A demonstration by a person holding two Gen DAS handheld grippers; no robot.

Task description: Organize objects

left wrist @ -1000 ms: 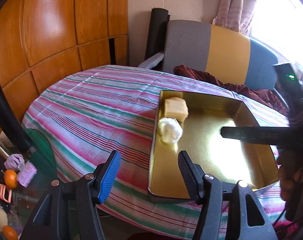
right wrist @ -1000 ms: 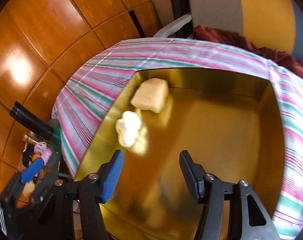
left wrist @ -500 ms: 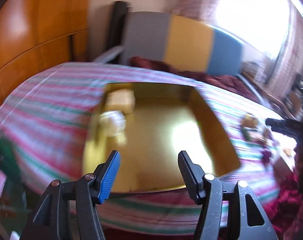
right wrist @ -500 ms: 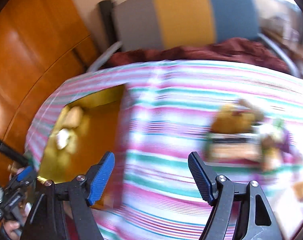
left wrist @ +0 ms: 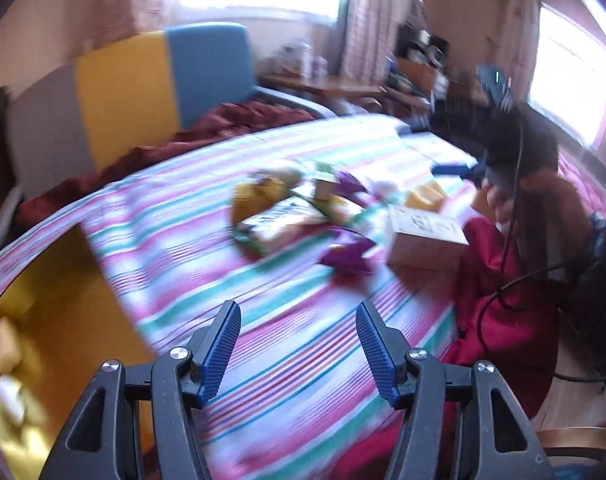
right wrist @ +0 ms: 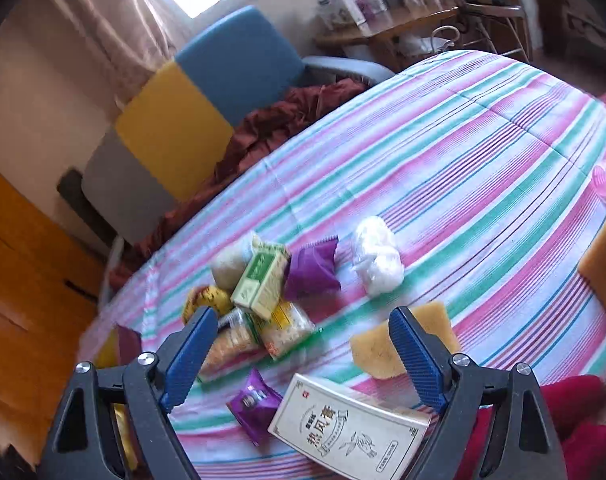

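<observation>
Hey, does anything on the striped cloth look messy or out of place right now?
Yes. Snack packets and a green box lie heaped at odd angles, with purple packets, a white bag and sponges scattered loose instead of in the gold tray.

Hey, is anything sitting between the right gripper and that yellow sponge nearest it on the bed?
Nothing visible blocks it. The right gripper is empty, its jaws opening, and the sponge lies just ahead beside the right finger. The cream box lies nearer the camera, below the sponge, not across the path.

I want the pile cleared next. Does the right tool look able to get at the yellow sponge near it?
Probably yes: the right tool is opening, nothing between its jaws, and the sponge lies uncovered just ahead.
</observation>
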